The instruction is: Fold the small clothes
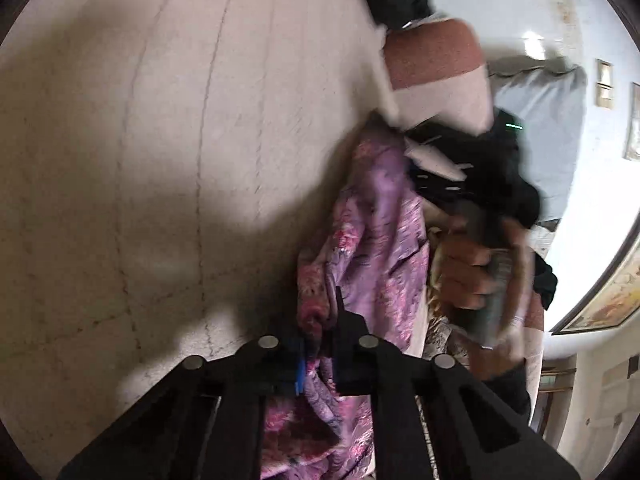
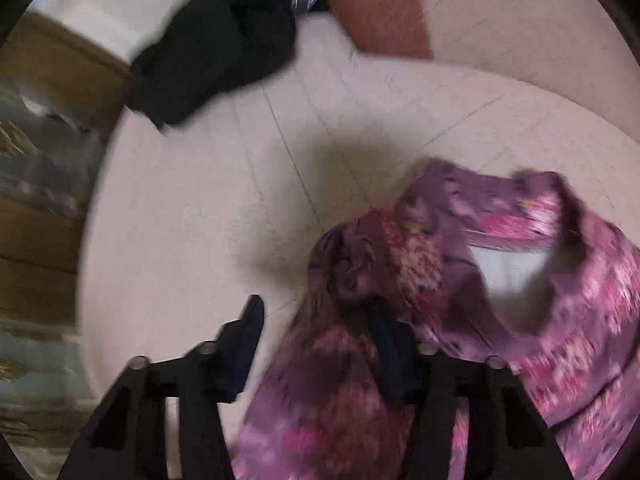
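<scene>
**Purple floral garment pinched at one edge, half under the other gripper**

The purple floral garment point(image 1: 376, 216) lies crumpled on the pale quilted surface point(image 1: 180, 128), bunched in a long ridge in the left wrist view and spread with its collar and a white inner label showing in the right wrist view point(image 2: 500, 248).

The left gripper point(image 1: 320, 336) has its fingers drawn together on a fold of the garment's edge, with cloth pinched between the blue-padded finger and the black one.

The right gripper point(image 2: 316, 344) stands over the garment with its fingers partly apart. One finger point(image 2: 244, 344) is over bare surface just beside the cloth, and the other is set against the fabric, which lies between them; blur keeps me from telling whether the pads press on it. In the left wrist view, a hand point(image 1: 476, 276) grasps this gripper's handle, blurred.

Farther off lies a dark black garment point(image 2: 216, 52), and beside it a folded reddish-brown and white cloth point(image 1: 436, 68). A brown patterned floor or rug point(image 2: 40, 184) shows past the surface's edge.
</scene>
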